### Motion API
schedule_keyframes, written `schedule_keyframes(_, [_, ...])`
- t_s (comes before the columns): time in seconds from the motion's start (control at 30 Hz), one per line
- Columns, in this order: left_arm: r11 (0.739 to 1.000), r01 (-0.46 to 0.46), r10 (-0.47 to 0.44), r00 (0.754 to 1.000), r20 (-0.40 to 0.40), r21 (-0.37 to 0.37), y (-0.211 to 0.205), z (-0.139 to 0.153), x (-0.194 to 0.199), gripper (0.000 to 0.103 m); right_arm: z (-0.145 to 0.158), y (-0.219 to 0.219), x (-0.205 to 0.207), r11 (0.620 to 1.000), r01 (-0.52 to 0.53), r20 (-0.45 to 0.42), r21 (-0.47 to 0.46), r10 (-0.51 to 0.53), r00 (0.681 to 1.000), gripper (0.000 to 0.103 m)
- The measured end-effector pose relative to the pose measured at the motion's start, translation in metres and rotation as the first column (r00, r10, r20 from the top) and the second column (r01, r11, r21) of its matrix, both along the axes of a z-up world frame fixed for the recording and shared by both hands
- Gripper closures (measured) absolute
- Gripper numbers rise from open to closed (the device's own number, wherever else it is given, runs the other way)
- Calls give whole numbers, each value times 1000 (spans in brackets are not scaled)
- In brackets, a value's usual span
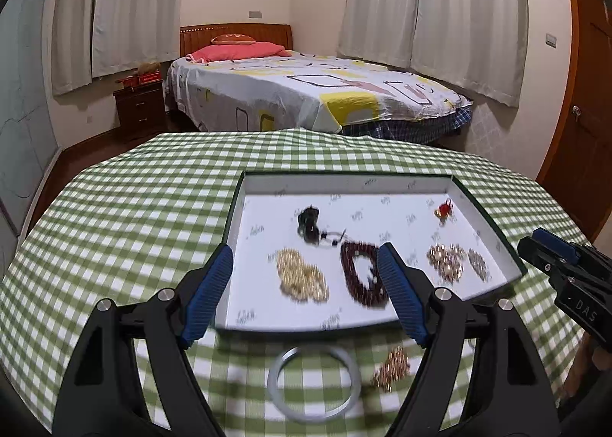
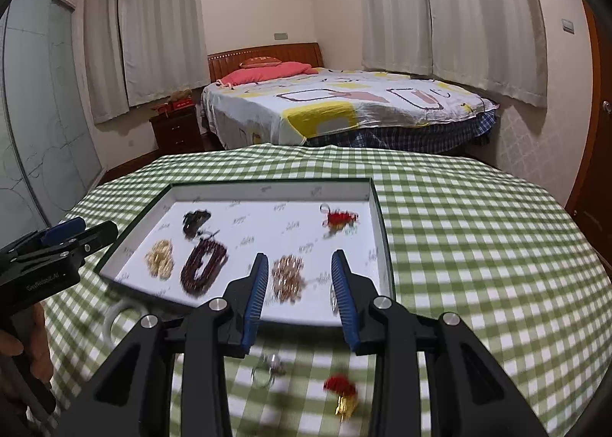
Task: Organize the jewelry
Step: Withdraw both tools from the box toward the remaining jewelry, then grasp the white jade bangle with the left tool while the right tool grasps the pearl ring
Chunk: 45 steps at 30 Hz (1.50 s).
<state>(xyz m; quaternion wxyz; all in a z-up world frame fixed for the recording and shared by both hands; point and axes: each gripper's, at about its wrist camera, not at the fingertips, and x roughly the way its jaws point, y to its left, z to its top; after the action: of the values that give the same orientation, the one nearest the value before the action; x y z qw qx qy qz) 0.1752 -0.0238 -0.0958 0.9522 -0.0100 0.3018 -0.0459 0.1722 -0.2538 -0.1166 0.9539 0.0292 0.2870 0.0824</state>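
Observation:
A white-lined tray (image 1: pixel 489 222) on the checked cloth holds black beads (image 1: pixel 310 224), a gold chain (image 1: pixel 302 276), a dark red bead bracelet (image 1: pixel 359 276), a rose-gold chain heap (image 1: pixel 445 263) and a red charm (image 1: pixel 443 209). My left gripper (image 1: pixel 306 251) hovers open over the tray's near side with nothing between its fingers. On the cloth below it lie a pale bangle (image 1: pixel 313 383) and a small rose-gold chain (image 1: pixel 392 364). My right gripper (image 2: pixel 299 257) stands open and empty over the tray's near edge. A pearl ring (image 2: pixel 267 368) and a red tassel charm (image 2: pixel 342 391) lie beneath it.
The table (image 2: pixel 478 245) wears a green-and-white checked cloth, bare to the right of the tray. A hand (image 2: pixel 15 345) holds the left gripper's handle. Beyond the table stand a bed (image 1: pixel 306 92), a nightstand (image 1: pixel 139 108) and curtains.

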Motion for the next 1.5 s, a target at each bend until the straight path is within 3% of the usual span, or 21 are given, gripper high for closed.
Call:
schedule_keyframes(0.27, [1000, -16, 16, 1000, -12, 12, 4, -21, -36, 26, -18, 3, -37, 1000, 0, -2, -4, 0, 1000, 68])
schedule_keyframes(0.47, [1000, -10, 12, 998, -68, 23, 1, -45, -53, 26, -33, 9, -51, 1000, -27, -32, -9, 27, 999, 68])
schedule_keyframes(0.93, [999, 1, 7, 981, -194, 44, -6, -75, -40, 26, -39, 13, -57, 999, -44, -49, -7, 44, 998, 68])
schedule_keyframes(1.27, [998, 19, -5, 970, -242, 56, -8, -81, -31, 17, -42, 18, -53, 998, -58, -70, -7, 57, 996, 68])
schedule_keyframes(1.3, [998, 20, -7, 971, -240, 51, -8, -81, -31, 17, -43, 19, -52, 998, -59, -72, -8, 58, 996, 68])
schedule_keyframes(1.4, [1000, 17, -13, 976, -218, 18, -2, -78, -33, 35, -43, 21, -50, 998, -64, -78, -11, 63, 995, 68])
schedule_keyframes(1.5, [1000, 10, -11, 978, -207, -8, 2, -78, -35, 35, -44, 24, -46, 998, -67, -89, -8, 66, 994, 68])
